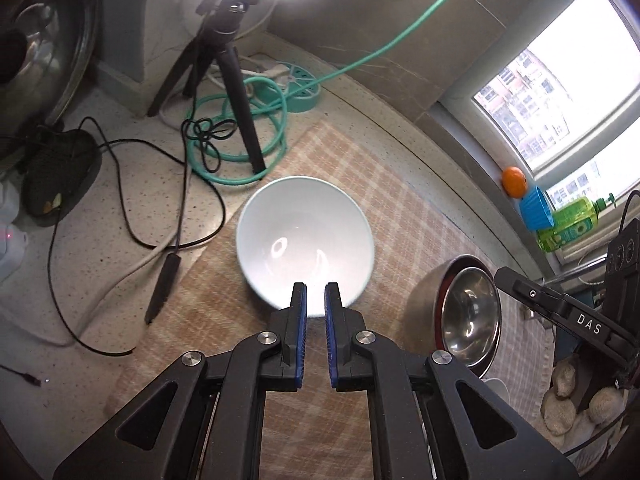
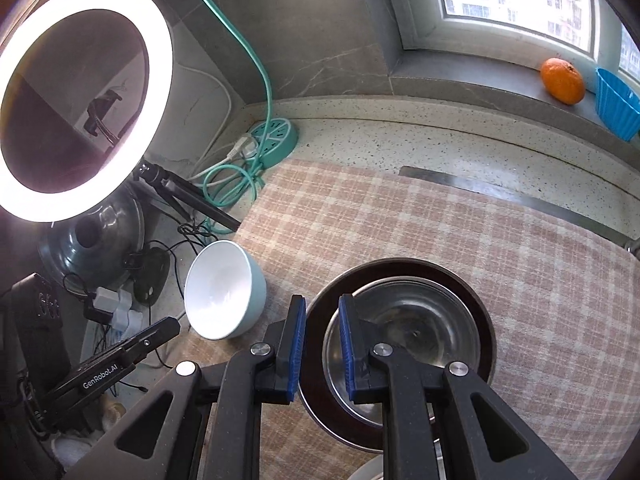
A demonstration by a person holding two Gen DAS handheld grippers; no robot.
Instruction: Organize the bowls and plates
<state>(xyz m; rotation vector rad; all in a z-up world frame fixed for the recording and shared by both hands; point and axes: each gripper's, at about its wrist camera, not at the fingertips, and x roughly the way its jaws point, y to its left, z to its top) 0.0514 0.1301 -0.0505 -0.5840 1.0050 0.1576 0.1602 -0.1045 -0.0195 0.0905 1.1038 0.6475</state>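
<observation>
A white bowl stands upright on the plaid cloth at its left edge. My left gripper hovers over the bowl's near rim, shut, with nothing between its blue pads. To the right, a steel bowl sits nested inside a larger dark-rimmed bowl. My right gripper straddles the left rim of this pair. One pad is outside the dark bowl and the other inside the steel one, shut on both rims.
A lit ring light on a black tripod, a teal power strip and tangled cables crowd the back left corner. An orange, a blue cup and a green bottle sit on the window sill. Something white shows below the nested bowls.
</observation>
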